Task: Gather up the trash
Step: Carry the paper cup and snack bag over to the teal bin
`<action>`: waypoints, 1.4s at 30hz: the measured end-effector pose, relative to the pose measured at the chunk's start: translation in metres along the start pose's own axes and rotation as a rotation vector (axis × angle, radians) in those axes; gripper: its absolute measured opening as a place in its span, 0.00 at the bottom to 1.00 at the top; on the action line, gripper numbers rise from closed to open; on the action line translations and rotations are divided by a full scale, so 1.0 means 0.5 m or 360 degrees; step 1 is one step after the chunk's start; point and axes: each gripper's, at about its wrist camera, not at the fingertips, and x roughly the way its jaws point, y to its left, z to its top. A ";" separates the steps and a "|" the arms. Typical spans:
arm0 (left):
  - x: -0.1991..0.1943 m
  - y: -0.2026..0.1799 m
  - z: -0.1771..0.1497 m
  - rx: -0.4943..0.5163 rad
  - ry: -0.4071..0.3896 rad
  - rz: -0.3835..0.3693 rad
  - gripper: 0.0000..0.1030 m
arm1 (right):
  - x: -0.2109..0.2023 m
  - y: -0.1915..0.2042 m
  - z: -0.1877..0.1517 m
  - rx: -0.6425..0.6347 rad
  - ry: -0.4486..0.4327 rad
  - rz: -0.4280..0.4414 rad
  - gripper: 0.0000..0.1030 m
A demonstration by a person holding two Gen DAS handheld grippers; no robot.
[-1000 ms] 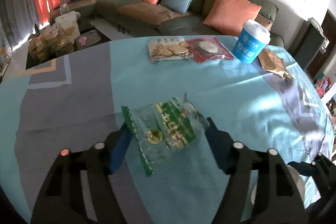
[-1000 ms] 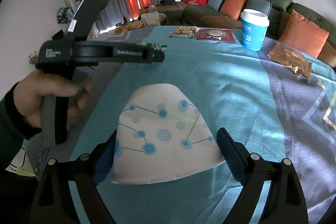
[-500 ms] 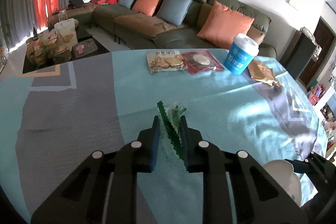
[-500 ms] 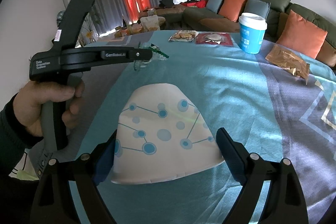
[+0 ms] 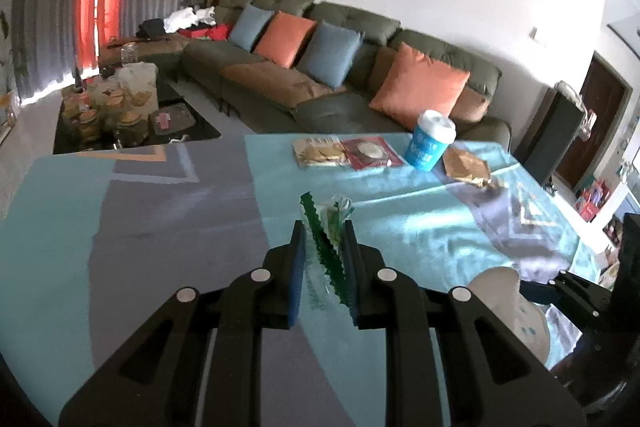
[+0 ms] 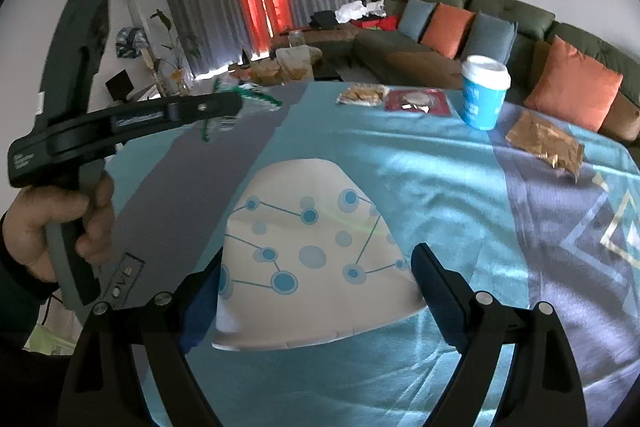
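the left tongs (image 5: 323, 247) are clamped on a crumpled green-edged clear wrapper (image 5: 326, 227), which sits pinched edge-on between the pads, low centre of the left wrist view and lifted off the tabletop (image 5: 168, 235). the right tongs (image 6: 316, 279) stand wide apart around a white paper cup with blue dots (image 6: 316, 251), low centre of the right wrist view; whether the pads touch its walls i cannot tell.

what could go wrong: the wrapper is thin and slick and is held by a narrow strip, so a quick swing may let it slide out or flutter loose. if the cup is the bin, its mouth faces the camera side and cannot be seen, so a blind drop could miss.

room: the grey and teal cloth between the two tongs looks bare. the biscuit pack (image 5: 318, 155), red packet (image 5: 374, 153), blue cup (image 5: 430, 143) and brown wrapper (image 5: 466, 165) lie well apart, toward the upper right near the far table edge.
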 end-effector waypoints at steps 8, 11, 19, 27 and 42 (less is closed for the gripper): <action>-0.141 0.049 -0.019 -0.0050 -0.0132 0.0033 0.18 | -0.033 0.054 0.017 -0.0077 -0.0071 0.0036 0.84; -0.190 0.069 -0.028 -0.0075 -0.0172 0.0045 0.18 | -0.043 0.085 0.022 -0.0115 -0.0095 0.0057 0.84; -0.328 0.135 -0.063 -0.0137 -0.0291 0.0147 0.18 | -0.056 0.179 0.057 -0.0240 -0.0162 0.0141 0.84; -0.471 0.208 -0.114 -0.0212 -0.0391 0.0266 0.18 | -0.052 0.282 0.095 -0.0376 -0.0209 0.0260 0.84; -0.718 0.413 -0.227 -0.0427 -0.0503 0.0636 0.18 | 0.008 0.530 0.148 -0.0615 -0.0192 0.0586 0.84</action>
